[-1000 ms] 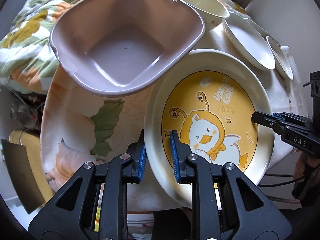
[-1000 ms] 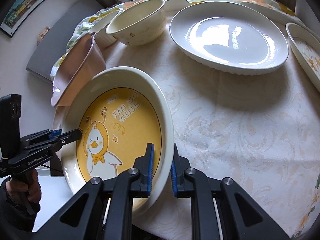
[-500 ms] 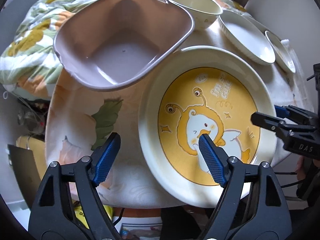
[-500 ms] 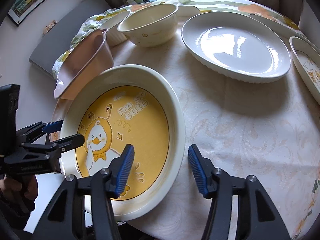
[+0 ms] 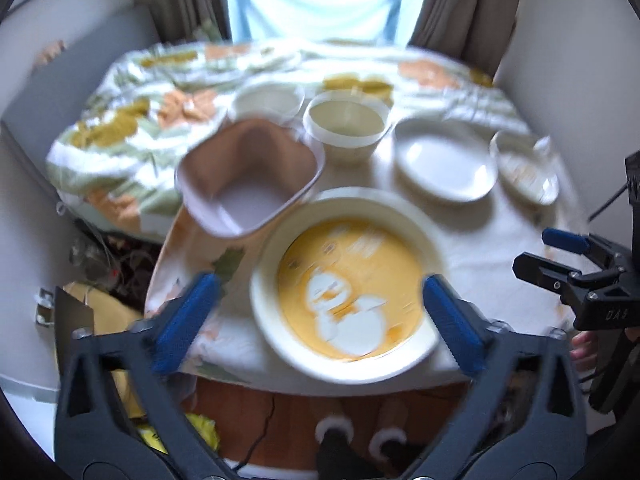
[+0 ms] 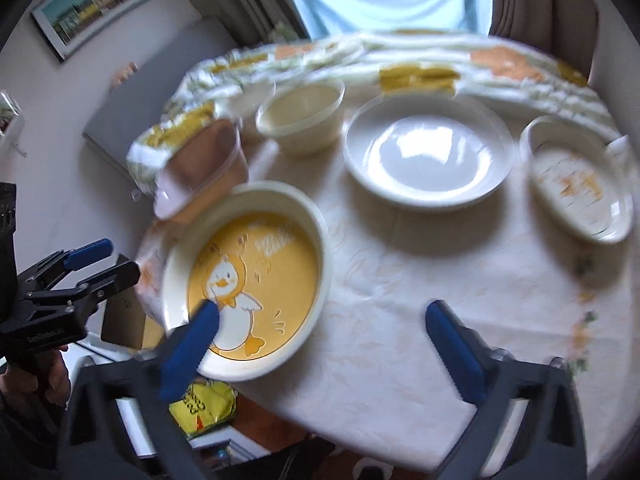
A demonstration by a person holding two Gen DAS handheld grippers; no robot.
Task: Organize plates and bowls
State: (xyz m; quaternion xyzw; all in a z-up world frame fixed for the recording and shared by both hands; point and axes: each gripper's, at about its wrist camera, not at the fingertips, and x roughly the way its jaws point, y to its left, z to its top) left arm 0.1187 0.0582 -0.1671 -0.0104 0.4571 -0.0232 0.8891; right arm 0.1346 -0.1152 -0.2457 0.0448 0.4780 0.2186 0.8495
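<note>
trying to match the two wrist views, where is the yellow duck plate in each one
Left wrist: the yellow duck plate sits low centre, at the table's near edge, between the left claw's fingers in the picture.
Right wrist: it sits lower left, partly behind one blue pad.
Shared landmark: the plain white plate.

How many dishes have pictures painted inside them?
2. The duck plate sits at the table's near left edge, and a patterned plate sits at the far right. The far bowls are too blurred to tell.
</note>
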